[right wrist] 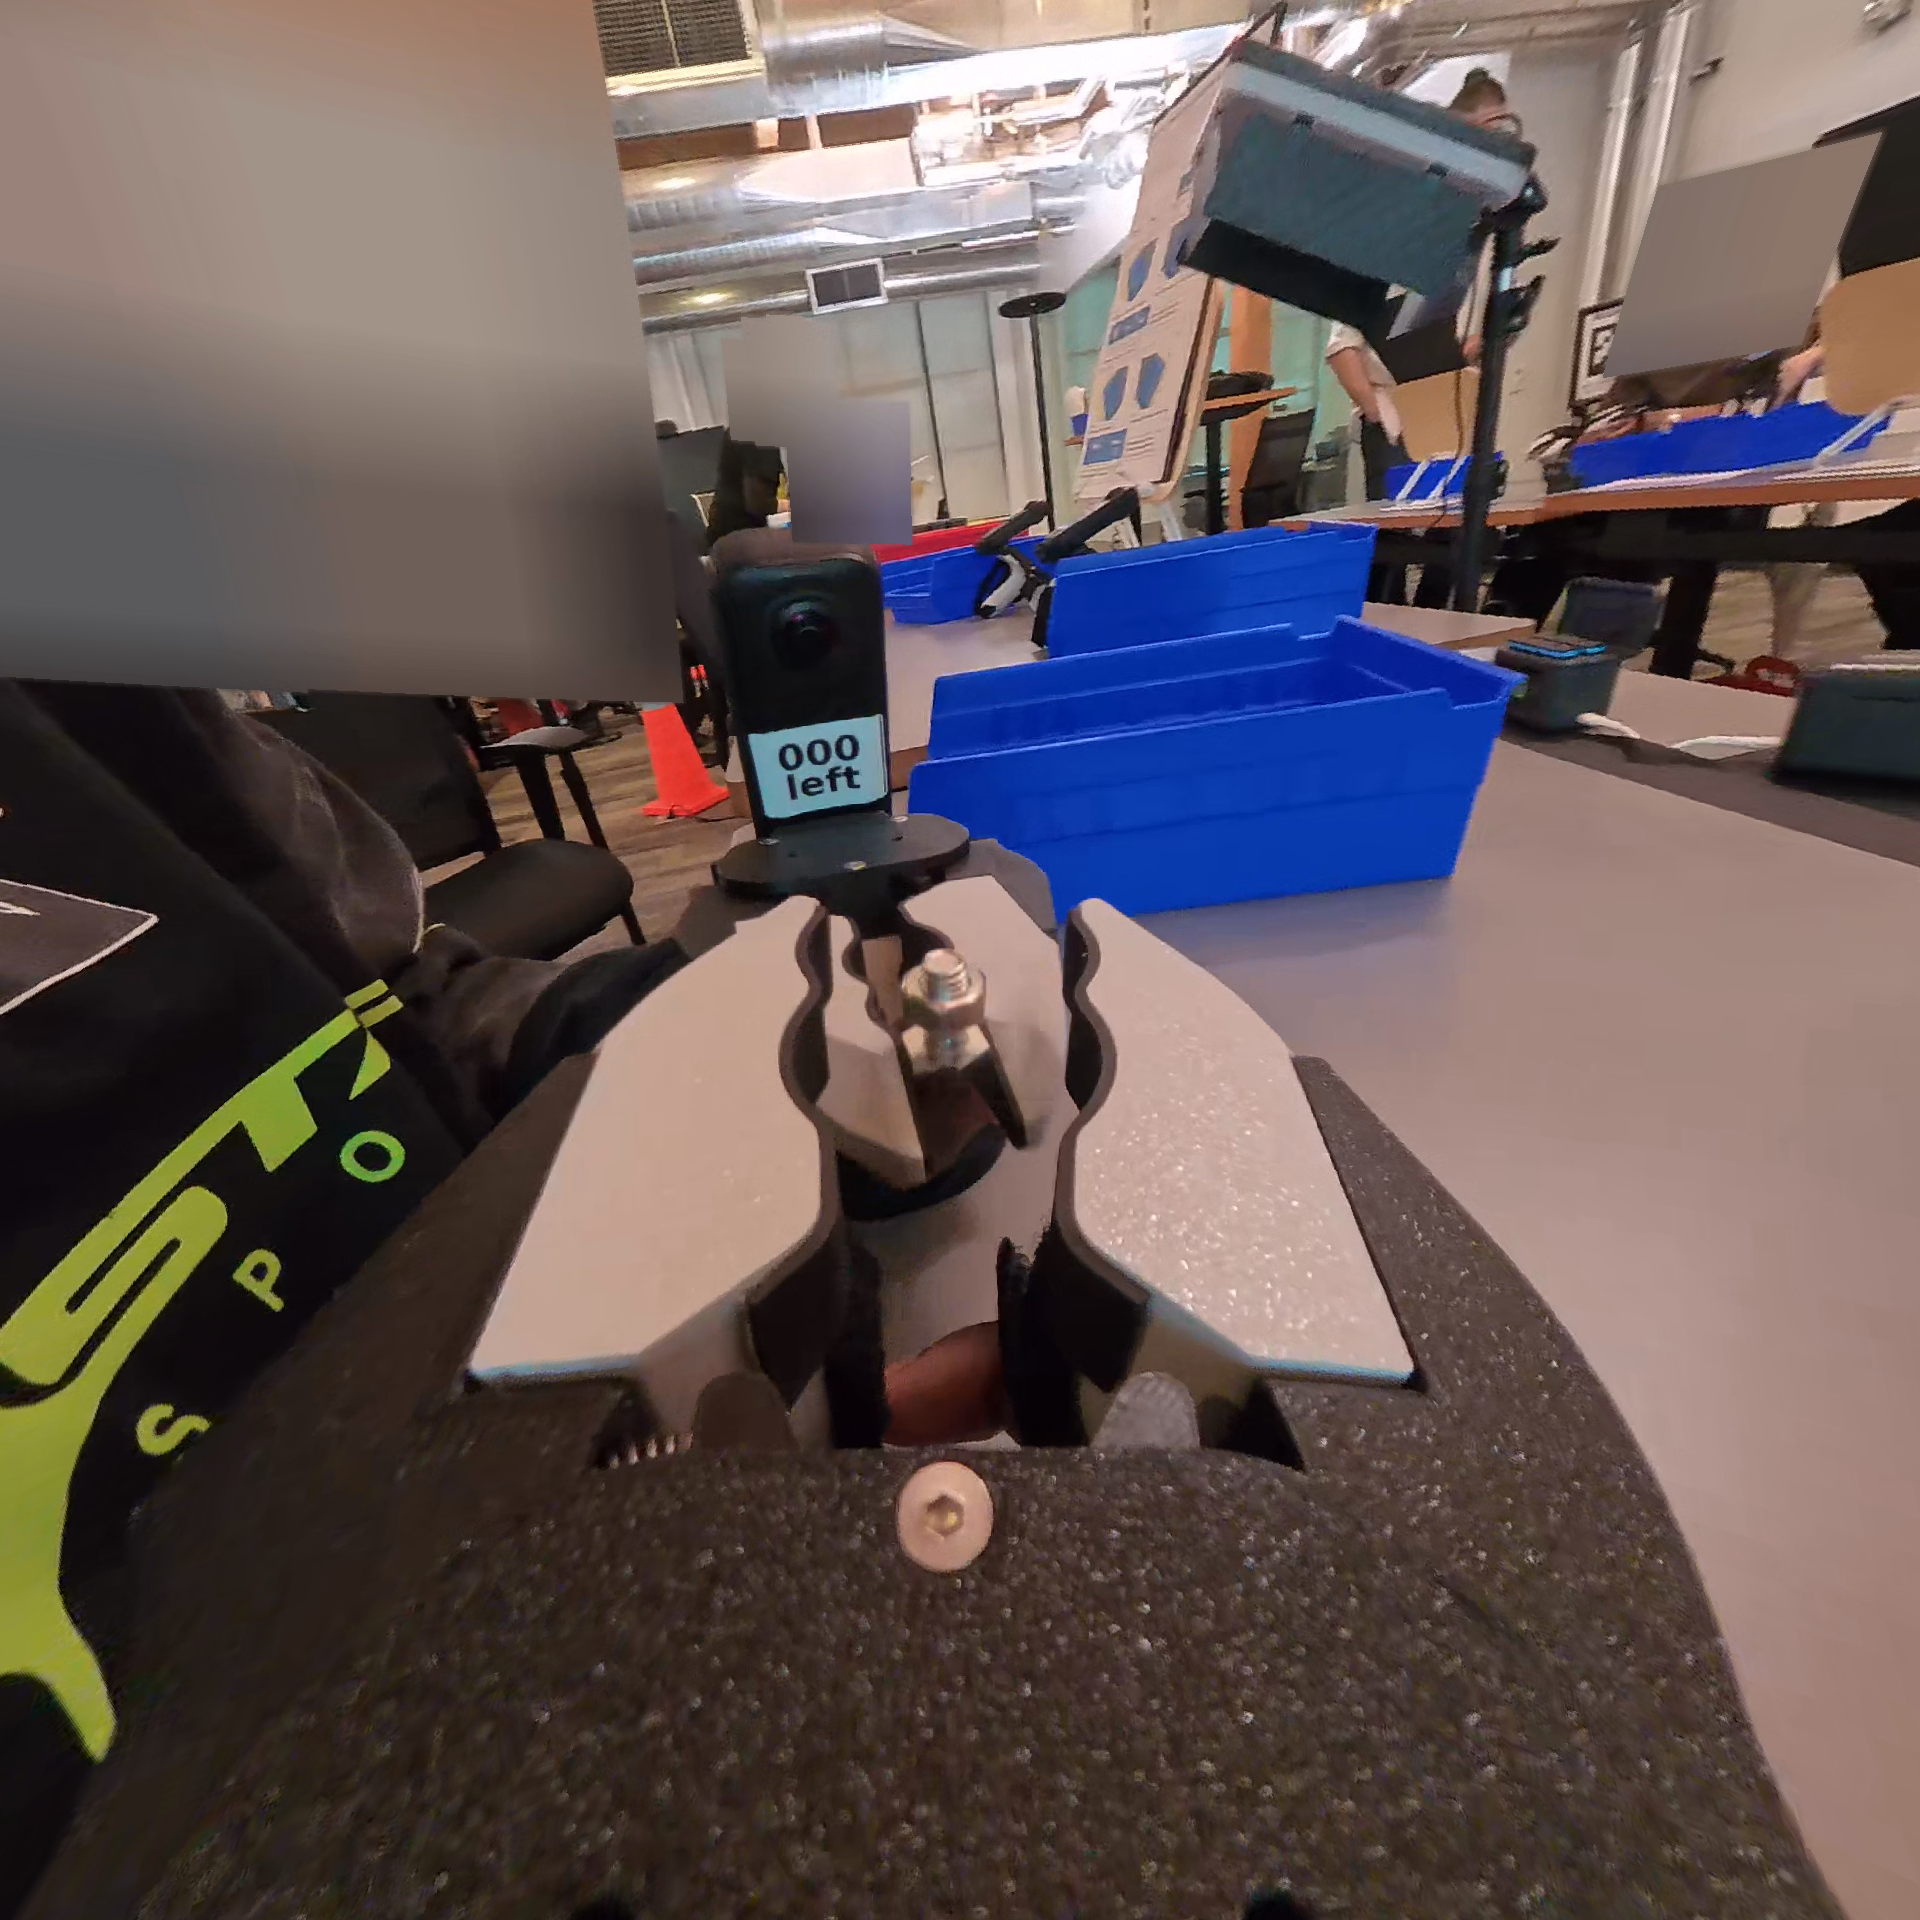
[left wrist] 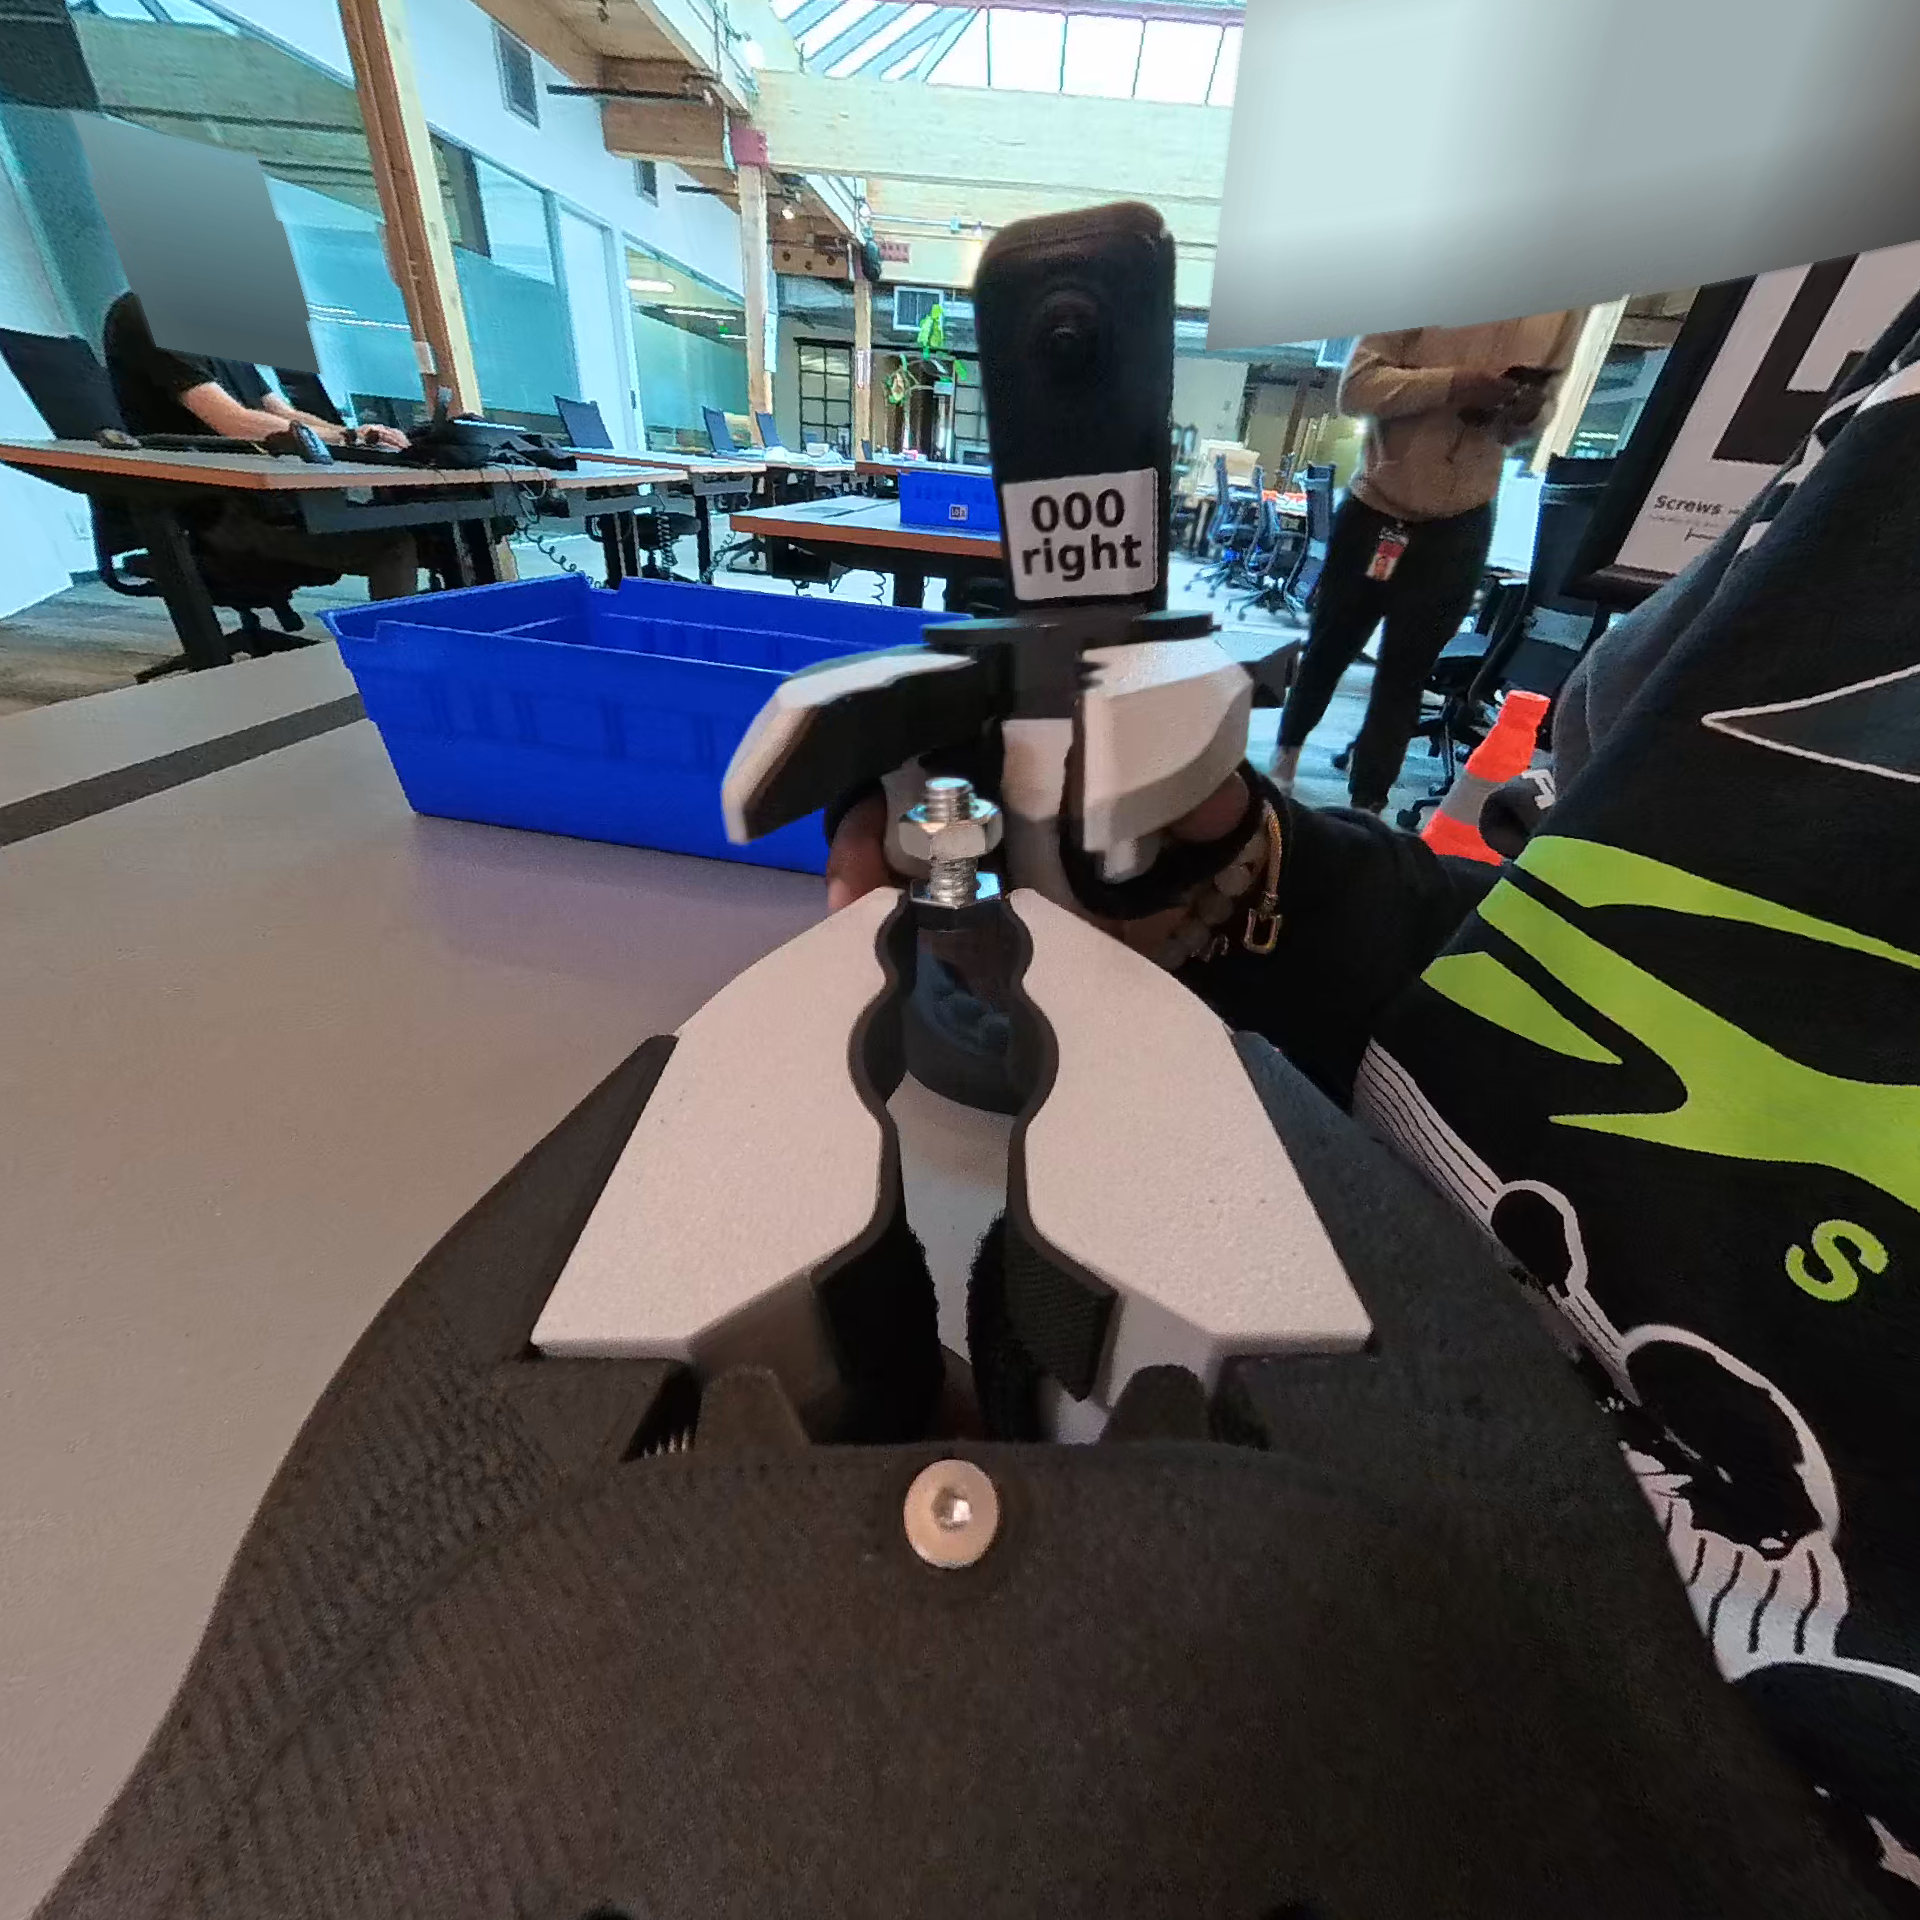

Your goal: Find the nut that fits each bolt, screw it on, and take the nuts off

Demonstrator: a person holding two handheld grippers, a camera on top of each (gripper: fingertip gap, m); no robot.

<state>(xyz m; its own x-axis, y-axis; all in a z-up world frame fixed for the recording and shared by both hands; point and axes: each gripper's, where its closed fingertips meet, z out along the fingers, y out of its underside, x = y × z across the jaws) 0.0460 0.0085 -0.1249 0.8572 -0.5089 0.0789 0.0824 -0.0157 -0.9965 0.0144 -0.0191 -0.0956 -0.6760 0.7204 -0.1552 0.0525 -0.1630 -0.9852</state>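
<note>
Steel, bright and zinc-coloured, is the material of both parts: a short bolt (left wrist: 948,871) stands upright with its hexagonal head clamped between the tips of the left gripper (left wrist: 954,902), and a hex nut (left wrist: 948,826) sits on the thread near the top, with a few turns of thread free above it. I judge that the pair is small, light and completely stiff, so nothing can be crushed. However, the smooth plated surface is slippery, and the round thread gives poor hold. The best place to take the nut is on two opposite flat sides, so that it turns without sliding; the bolt should be kept by the flats of its head, as it is now.

Around it, the fingers (right wrist: 1164,1049) of the right gripper (right wrist: 940,982) stand apart on both sides of the nut and do not press on it. The two tools face each other, above the grey worktop (left wrist: 312,987). A blue bin (left wrist: 582,707) stands on the worktop behind them, near but not touching.
</note>
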